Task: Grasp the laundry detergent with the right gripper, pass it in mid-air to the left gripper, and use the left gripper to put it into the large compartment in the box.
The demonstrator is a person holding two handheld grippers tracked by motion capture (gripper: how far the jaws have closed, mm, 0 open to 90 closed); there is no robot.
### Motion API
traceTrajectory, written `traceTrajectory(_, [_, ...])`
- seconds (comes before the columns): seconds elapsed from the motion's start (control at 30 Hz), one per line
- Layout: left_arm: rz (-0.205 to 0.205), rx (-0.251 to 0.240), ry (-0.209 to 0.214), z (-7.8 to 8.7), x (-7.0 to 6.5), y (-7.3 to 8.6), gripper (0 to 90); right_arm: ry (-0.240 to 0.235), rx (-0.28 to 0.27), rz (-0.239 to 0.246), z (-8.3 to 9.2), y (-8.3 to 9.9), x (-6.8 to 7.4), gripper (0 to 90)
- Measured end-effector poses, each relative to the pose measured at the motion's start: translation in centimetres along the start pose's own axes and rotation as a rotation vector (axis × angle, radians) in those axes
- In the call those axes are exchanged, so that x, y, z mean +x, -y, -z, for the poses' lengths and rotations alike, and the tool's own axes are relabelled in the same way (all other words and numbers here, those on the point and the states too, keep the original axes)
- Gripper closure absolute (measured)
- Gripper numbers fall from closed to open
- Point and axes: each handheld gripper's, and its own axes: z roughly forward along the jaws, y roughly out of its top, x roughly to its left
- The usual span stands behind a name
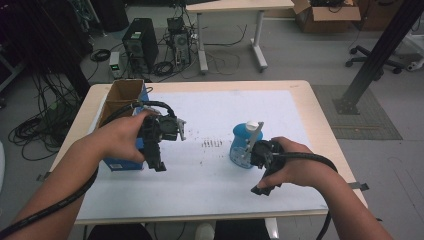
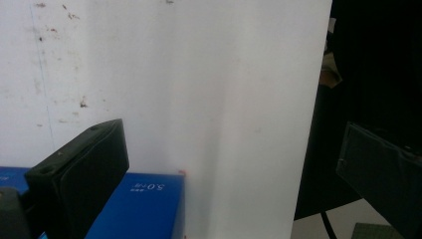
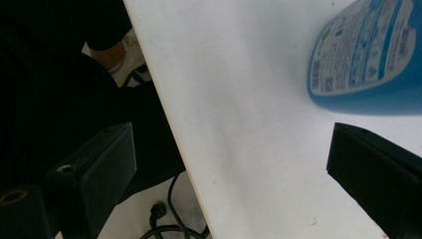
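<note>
A blue bottle (image 1: 243,146) with a white cap stands upright on the white sheet (image 1: 220,110), right of centre. My right gripper (image 1: 263,189) is just beside it on the near side, its jaws pointing back toward the table's front edge. In the right gripper view the bottle (image 3: 366,55) lies at the upper right, outside the jaws, and the right gripper (image 3: 231,137) is open and holds nothing. My left gripper (image 1: 156,165) hangs over the left part of the sheet, jaws pointing down and toward me. In its own view the left gripper (image 2: 229,144) is open above bare sheet.
A blue box (image 1: 120,163) lies at the sheet's left edge under my left hand, and shows as the blue box (image 2: 142,209) in the left gripper view. An open cardboard box (image 1: 122,95) stands at the back left. Small brown specks (image 1: 212,143) dot the sheet's middle.
</note>
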Motion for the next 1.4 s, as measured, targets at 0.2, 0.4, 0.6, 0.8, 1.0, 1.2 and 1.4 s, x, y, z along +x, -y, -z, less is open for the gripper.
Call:
traceTrajectory(0.2, [-0.008,-0.012,-0.001,0.0,0.0,0.1,0.2,0.006,-0.028,-0.044,-0.8,2.0,-0.7,4.6])
traceTrajectory(0.4, [-0.005,-0.022,-0.006,0.0,0.0,0.1,0.2,0.008,-0.056,-0.069,-1.3,3.1,-1.2,4.2])
traceTrajectory(0.6, [-0.002,-0.013,-0.003,0.0,0.0,0.2,0.2,0.008,-0.092,-0.094,-1.9,4.0,-1.8,4.2])
traceTrajectory(0.8, [0.006,0.0,0.006,-0.2,-0.2,0.4,0.2,0.019,-0.179,-0.127,-2.5,5.1,-2.9,4.1])
traceTrajectory(1.0, [0.007,0.002,0.009,-0.1,-0.4,0.4,0.2,0.03,-0.253,-0.169,-3.5,6.0,-4.2,4.0])
traceTrajectory(1.2, [0.006,0.009,0.001,-0.1,-0.6,0.5,0.2,0.055,-0.348,-0.217,-4.6,6.7,-5.6,3.6])
traceTrajectory(1.4, [0.007,0.011,0.003,-0.2,-0.7,0.5,0.2,0.071,-0.393,-0.24,-5.7,7.0,-6.3,3.4])
